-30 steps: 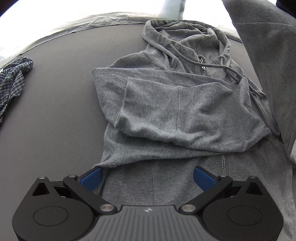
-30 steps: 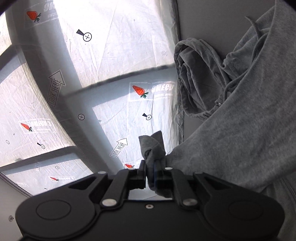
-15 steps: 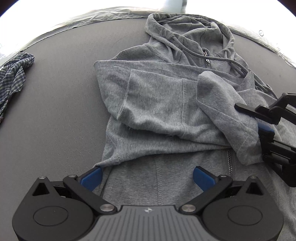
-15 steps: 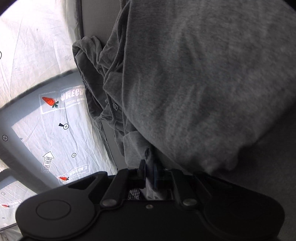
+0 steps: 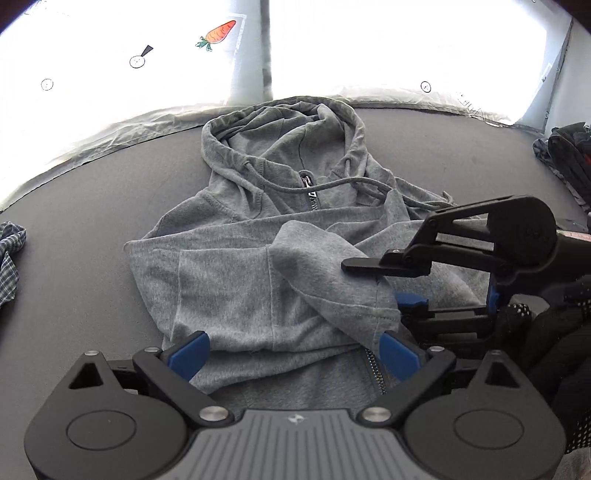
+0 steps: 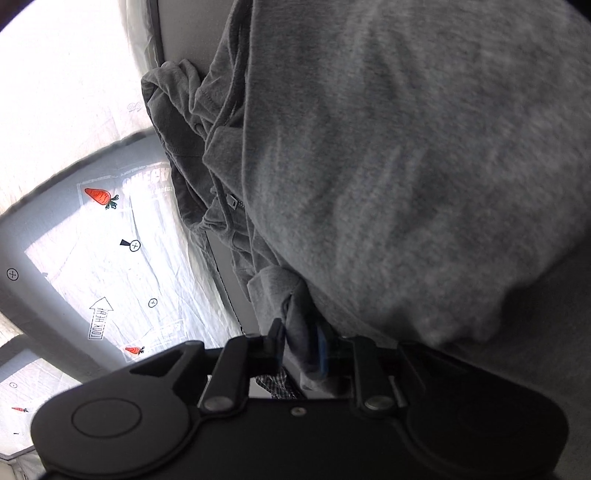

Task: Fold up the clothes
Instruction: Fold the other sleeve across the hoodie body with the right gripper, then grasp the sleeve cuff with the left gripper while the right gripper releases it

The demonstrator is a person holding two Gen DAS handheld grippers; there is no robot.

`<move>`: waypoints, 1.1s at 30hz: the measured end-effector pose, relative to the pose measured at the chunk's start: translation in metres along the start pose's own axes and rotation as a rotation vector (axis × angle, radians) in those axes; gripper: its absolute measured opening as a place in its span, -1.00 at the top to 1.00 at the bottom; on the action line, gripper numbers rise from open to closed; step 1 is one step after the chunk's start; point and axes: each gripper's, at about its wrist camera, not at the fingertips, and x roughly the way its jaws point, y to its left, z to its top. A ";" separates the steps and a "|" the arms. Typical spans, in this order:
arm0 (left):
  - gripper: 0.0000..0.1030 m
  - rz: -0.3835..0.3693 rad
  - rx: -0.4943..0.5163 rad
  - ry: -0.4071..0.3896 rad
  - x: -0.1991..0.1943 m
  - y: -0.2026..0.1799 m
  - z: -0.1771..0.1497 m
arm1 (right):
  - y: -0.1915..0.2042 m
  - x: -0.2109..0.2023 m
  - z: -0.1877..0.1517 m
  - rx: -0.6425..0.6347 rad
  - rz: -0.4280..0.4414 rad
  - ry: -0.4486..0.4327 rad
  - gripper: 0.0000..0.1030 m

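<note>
A grey zip hoodie point(image 5: 258, 266) lies face up on the dark grey table point(image 5: 85, 229), hood toward the far edge. One sleeve is folded across its chest. My right gripper point(image 5: 376, 284) comes in from the right, shut on the cuff of the other sleeve point(image 5: 332, 273), which rests on top of the folded one. In the right wrist view the cuff fabric point(image 6: 295, 317) is bunched between the fingers of the right gripper point(image 6: 299, 343), and hoodie cloth fills most of the frame. My left gripper point(image 5: 291, 354) hovers open over the lower body of the hoodie, holding nothing.
A blue plaid garment point(image 5: 9, 258) lies at the table's left edge, and a dark pile of clothes point(image 5: 569, 155) sits at the far right. A white sheet with carrot prints point(image 5: 218, 33) hangs behind the table. A gloved hand point(image 5: 554, 332) holds the right gripper.
The right gripper has carried the sleeve down and leftward, laying it across the hoodie's chest. The left gripper has drawn back and tilted up, staying open.
</note>
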 end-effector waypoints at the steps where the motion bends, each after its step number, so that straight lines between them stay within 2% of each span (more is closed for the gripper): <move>1: -0.75 0.000 0.018 0.000 0.002 -0.004 0.002 | -0.001 0.000 0.002 0.008 0.003 -0.001 0.62; 4: -0.55 -0.004 0.066 0.002 0.010 -0.014 0.009 | -0.002 -0.001 0.005 0.020 0.007 0.000 0.62; 7: -0.53 -0.033 0.106 0.004 0.013 -0.021 0.015 | -0.004 0.001 0.007 0.044 0.016 0.000 0.62; 13: -0.47 -0.042 0.164 0.032 0.021 -0.030 0.018 | -0.006 0.003 0.009 0.053 0.021 0.004 0.62; 25: 0.15 -0.082 0.027 0.147 0.041 -0.022 0.018 | -0.009 0.006 0.007 0.057 0.008 0.003 0.62; 33: 0.17 -0.084 -0.023 0.183 0.049 -0.021 0.022 | -0.007 0.003 0.007 0.049 0.002 -0.001 0.62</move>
